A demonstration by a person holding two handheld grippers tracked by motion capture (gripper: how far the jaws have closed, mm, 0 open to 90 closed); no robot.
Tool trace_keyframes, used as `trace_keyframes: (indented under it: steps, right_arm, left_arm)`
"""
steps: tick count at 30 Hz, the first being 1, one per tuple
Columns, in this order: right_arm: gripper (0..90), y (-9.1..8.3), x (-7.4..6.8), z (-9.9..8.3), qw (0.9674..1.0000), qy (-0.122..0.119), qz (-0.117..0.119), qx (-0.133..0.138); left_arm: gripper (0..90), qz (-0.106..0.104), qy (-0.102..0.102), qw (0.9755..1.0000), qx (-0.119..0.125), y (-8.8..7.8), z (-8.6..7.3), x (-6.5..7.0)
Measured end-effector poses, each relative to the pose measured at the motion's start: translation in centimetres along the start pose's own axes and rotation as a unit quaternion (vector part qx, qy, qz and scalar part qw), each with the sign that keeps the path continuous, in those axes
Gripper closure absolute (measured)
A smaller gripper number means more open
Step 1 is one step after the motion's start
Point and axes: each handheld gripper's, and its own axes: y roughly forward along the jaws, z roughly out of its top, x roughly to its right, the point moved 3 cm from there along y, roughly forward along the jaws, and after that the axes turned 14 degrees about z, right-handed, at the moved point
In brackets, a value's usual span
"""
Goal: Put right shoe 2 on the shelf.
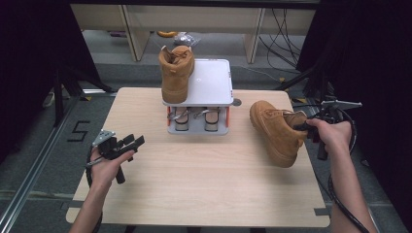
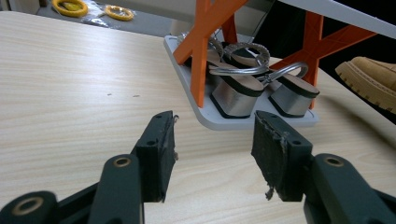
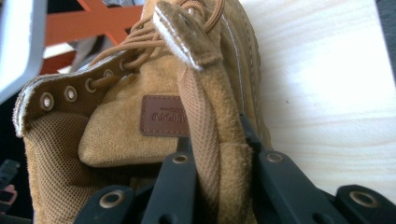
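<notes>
One tan boot (image 1: 176, 73) is seen upright on the left half of the white top shelf (image 1: 214, 80) of a small two-tier rack (image 1: 198, 127) at the far middle of the wooden table (image 1: 194, 179); the right half of that shelf is bare; the work is therefore judged about half done, with the second boot yet to be set beside its partner. The second tan boot (image 1: 276, 130) is held tilted at the right side of the table, toe toward the rack, whether the sole touches the wood cannot be told; it is carried by the right gripper (image 1: 311, 130), whose jaws are clamped on the collar of the boot near the heel, one jaw inside and one outside, as seen in the right gripper view (image 3: 219, 163). The left gripper (image 2: 212, 154) is held low over the near-left table with its jaws apart and nothing between them; it points toward the rack's lower tier, where a pair of silver heeled sandals (image 2: 257, 86) is stored. Open room is noted between the held boot and the rack; the right table edge lies close to the right hand (image 1: 333, 133); the orange struts (image 2: 201, 51) and the shelf rim are judged the edges to be cleared on the lift.
</notes>
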Motion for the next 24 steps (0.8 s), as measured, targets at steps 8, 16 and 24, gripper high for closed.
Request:
trace_keyframes:
  steps: [8, 16, 24]
  right_arm:
    - [82.8, 0.4, -0.7, 0.8, 0.9997, -0.001, 0.021, 0.011]
    - [82.7, 0.5, -1.3, 1.2, 0.9992, 0.005, 0.032, 0.024]
    - [82.7, 0.9, -2.0, 1.9, 0.9986, -0.002, 0.041, 0.033]
  left_arm:
    - [48.3, 0.006, -0.004, 1.0, -0.001, 0.1, -0.1, -0.3]
    - [48.3, 0.003, -0.002, 1.0, -0.002, 0.2, -0.2, -0.3]
    - [48.3, 0.004, -0.002, 1.0, -0.003, 0.2, -0.3, -0.3]
